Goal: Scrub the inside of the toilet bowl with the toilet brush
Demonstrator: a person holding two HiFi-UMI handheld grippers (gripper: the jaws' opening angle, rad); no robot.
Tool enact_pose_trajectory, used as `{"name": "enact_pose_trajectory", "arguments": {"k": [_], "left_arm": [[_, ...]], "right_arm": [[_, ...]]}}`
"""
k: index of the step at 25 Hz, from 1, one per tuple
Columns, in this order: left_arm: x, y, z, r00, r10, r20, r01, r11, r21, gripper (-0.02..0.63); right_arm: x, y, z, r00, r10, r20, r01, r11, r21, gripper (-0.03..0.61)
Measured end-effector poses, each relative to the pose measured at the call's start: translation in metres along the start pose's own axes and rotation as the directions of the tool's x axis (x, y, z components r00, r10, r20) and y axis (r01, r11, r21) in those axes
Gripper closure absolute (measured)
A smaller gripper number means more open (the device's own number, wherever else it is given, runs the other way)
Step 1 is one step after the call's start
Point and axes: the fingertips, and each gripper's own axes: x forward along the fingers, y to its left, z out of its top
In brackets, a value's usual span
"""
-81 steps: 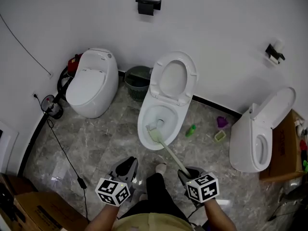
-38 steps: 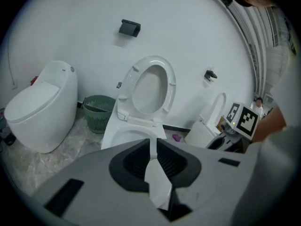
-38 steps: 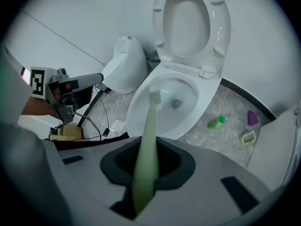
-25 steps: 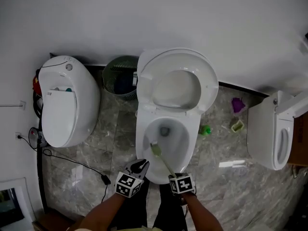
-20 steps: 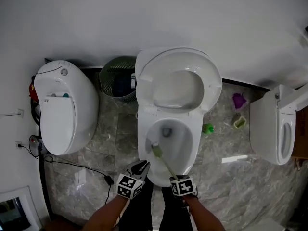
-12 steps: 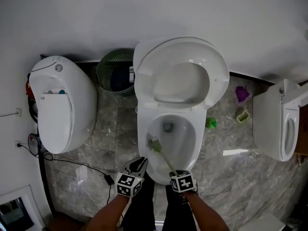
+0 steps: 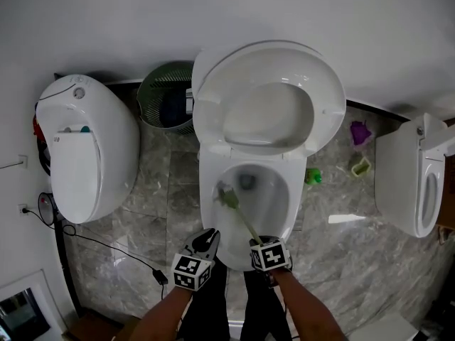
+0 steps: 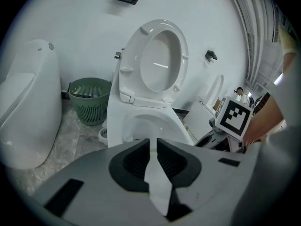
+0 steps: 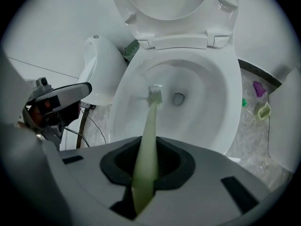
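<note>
The white toilet bowl (image 7: 210,212) stands open in the middle of the head view, with its lid and seat (image 7: 269,98) tipped up against the wall. My right gripper (image 7: 264,246) is shut on the pale green handle of the toilet brush (image 7: 240,214). The brush head (image 9: 155,95) lies against the bowl's inner left wall, just left of the drain hole (image 9: 178,98). My left gripper (image 7: 207,238) hovers by the bowl's near rim with its jaws together and nothing between them. In the left gripper view that gripper (image 8: 153,160) looks at the bowl (image 8: 141,126) from low down.
A green waste basket (image 7: 165,98) sits behind the bowl on the left. A closed white toilet (image 7: 82,148) stands to the left and another toilet (image 7: 419,176) to the right. Small green (image 7: 313,176) and purple (image 7: 360,132) items and a black cable (image 7: 106,241) lie on the marble floor.
The view has closed in on the toilet. The brush head has slid up the bowl's left wall toward the drain, still in my right gripper. The left gripper stays by the near rim.
</note>
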Motion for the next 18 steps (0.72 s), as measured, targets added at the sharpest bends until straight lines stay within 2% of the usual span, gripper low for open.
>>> {"name": "enact_pose_trajectory", "arguments": {"k": [9, 14, 18], "left_arm": [[0.013, 0.008, 0.007, 1.000, -0.021, -0.014, 0.022, 0.998, 0.062, 0.562], [0.022, 0.009, 0.011, 1.000, -0.014, -0.003, 0.015, 0.999, 0.049, 0.561], [0.027, 0.000, 0.012, 0.999, -0.037, -0.004, 0.037, 0.997, 0.061, 0.562]], "right_arm": [[0.005, -0.017, 0.028, 0.999, -0.031, 0.026, 0.031, 0.999, -0.007, 0.502], [0.003, -0.028, 0.041, 0.997, -0.069, 0.028, 0.069, 0.998, 0.014, 0.502], [0.000, -0.044, 0.047, 0.994, -0.104, 0.028, 0.103, 0.994, 0.045, 0.502]]}}
